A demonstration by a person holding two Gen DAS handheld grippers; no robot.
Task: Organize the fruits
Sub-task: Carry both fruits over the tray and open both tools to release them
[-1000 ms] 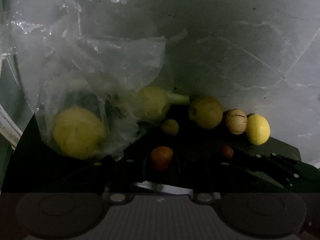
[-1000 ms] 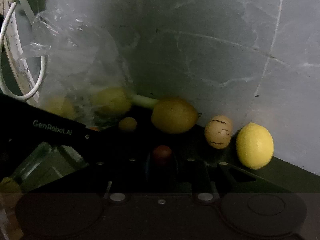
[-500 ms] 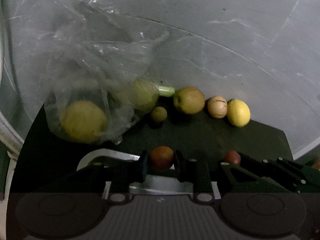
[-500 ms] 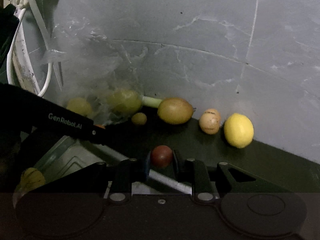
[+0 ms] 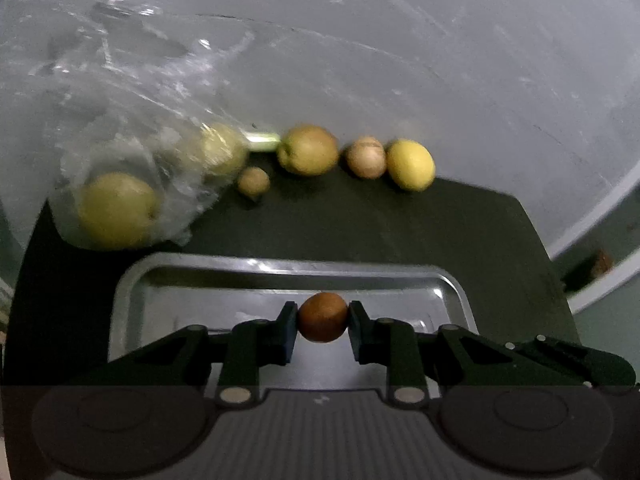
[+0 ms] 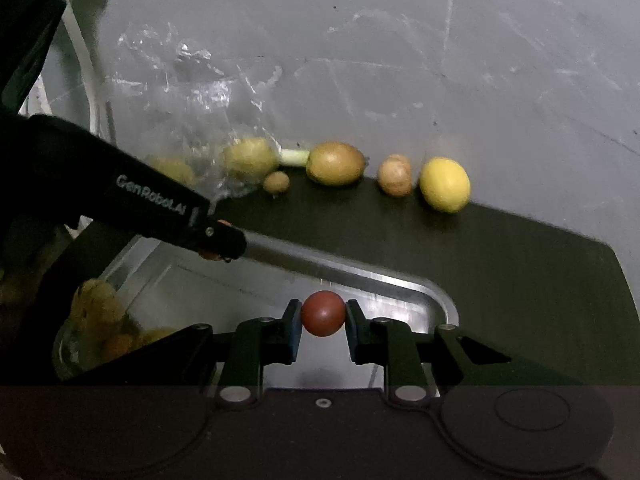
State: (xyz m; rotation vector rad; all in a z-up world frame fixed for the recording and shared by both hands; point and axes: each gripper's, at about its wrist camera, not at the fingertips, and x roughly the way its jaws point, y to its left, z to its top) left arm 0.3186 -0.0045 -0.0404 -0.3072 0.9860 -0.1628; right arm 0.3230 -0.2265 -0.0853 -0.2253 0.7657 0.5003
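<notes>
From my right wrist view I can read only "GenRobot.AI", printed in pale letters along the black side of the left gripper (image 6: 218, 240).

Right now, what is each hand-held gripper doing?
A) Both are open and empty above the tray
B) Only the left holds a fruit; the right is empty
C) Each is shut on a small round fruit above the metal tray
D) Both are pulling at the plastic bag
C: the left hand-held gripper clamps a small orange-brown fruit and the right hand-held gripper clamps a small red fruit, both over the metal tray.
</notes>
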